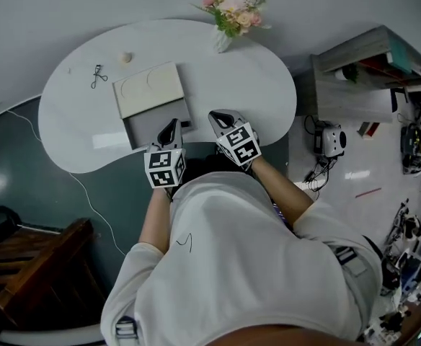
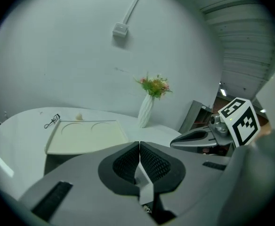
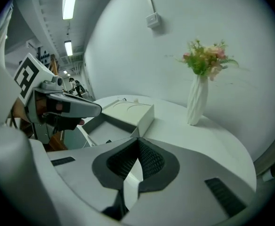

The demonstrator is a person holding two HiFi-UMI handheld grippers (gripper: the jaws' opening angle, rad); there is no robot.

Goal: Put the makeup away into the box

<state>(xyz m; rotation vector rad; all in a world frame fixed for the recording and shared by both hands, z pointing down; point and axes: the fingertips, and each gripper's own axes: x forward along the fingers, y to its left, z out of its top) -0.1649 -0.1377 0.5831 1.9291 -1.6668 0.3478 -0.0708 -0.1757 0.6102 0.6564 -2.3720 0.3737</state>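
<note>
A cream-lidded box sits on the white table, and its grey drawer is pulled out toward me and looks empty. A black eyelash curler lies left of the box, and a small beige sponge lies behind it. My left gripper hovers at the drawer's front edge, shut with nothing between its pads. My right gripper is just right of the drawer, also shut and empty. The left gripper view shows the box, curler and sponge ahead.
A white vase of flowers stands at the table's back edge, right of the box. A grey shelf unit is off to the right. A wooden chair stands at the lower left, and a thin cable runs along the floor.
</note>
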